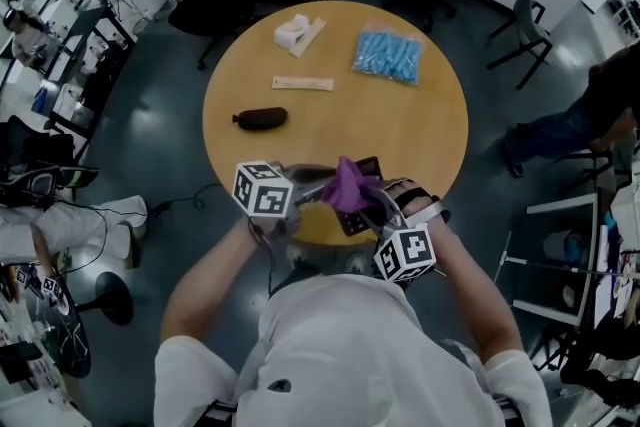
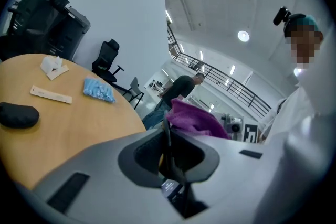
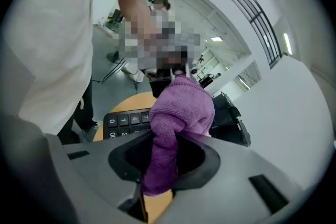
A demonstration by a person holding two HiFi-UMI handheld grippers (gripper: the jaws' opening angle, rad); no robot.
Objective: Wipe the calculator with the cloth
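Above the near edge of the round wooden table [image 1: 420,125] I hold a black calculator [image 1: 368,165]. My left gripper [image 1: 318,192] is shut on its edge; in the left gripper view the calculator [image 2: 168,157] shows edge-on as a thin dark slab between the jaws of the left gripper [image 2: 167,139]. My right gripper [image 1: 362,205] is shut on a purple cloth [image 1: 348,183], which lies bunched against the calculator's face. In the right gripper view the cloth [image 3: 181,113] bulges out of the right gripper [image 3: 165,152], and the calculator's keys [image 3: 123,121] show beside it. The cloth [image 2: 195,119] also shows past the left jaws.
Further back on the table lie a dark oblong pouch [image 1: 262,119], a flat paper-wrapped strip [image 1: 302,83], a white folded packet [image 1: 293,32] and a bag of blue items [image 1: 390,55]. Office chairs stand beyond the table, and a person [image 1: 590,115] stands at the right.
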